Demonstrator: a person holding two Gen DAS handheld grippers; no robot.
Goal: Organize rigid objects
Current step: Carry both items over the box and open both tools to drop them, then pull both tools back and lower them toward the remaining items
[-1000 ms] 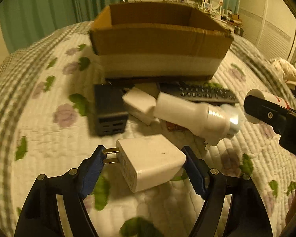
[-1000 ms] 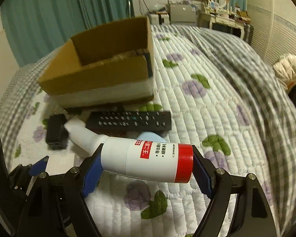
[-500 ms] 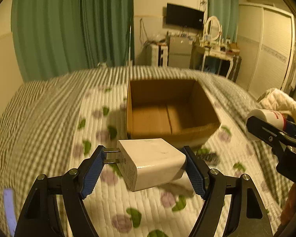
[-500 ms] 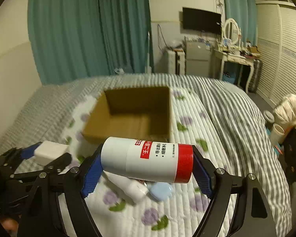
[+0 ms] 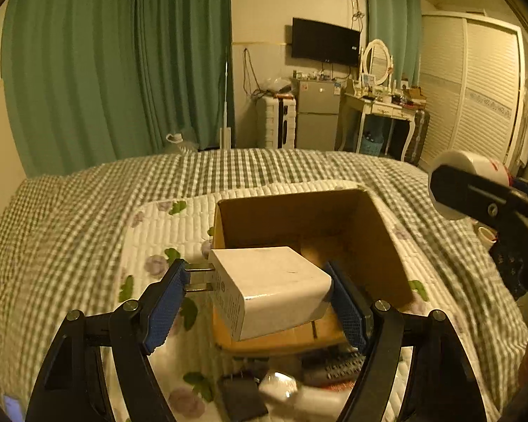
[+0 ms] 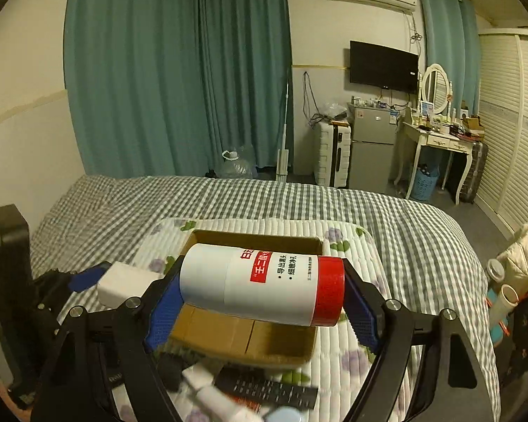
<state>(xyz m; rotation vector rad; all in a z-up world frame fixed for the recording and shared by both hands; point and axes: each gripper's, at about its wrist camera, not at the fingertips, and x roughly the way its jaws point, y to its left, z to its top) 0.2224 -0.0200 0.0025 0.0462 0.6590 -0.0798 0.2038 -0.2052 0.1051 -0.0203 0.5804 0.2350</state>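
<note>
My left gripper (image 5: 260, 299) is shut on a white plug adapter (image 5: 271, 288), prongs pointing left, held above the near edge of an open cardboard box (image 5: 387, 246) on the bed. My right gripper (image 6: 260, 302) is shut on a white bottle with a red cap (image 6: 264, 288), held sideways above the same box (image 6: 250, 341). The adapter also shows at the left of the right wrist view (image 6: 123, 283). The bottle's end shows at the right of the left wrist view (image 5: 464, 168). The box looks empty.
Below the box on the floral quilt (image 5: 165, 232) lie a black remote (image 6: 267, 392), a white bottle (image 6: 211, 397), a black charger (image 5: 241, 399) and a small blue item (image 6: 281, 415). A checked blanket covers the rest of the bed.
Both grippers have risen from the quilt with their objects and now hang over the box; the view looks down into it from higher up.
</note>
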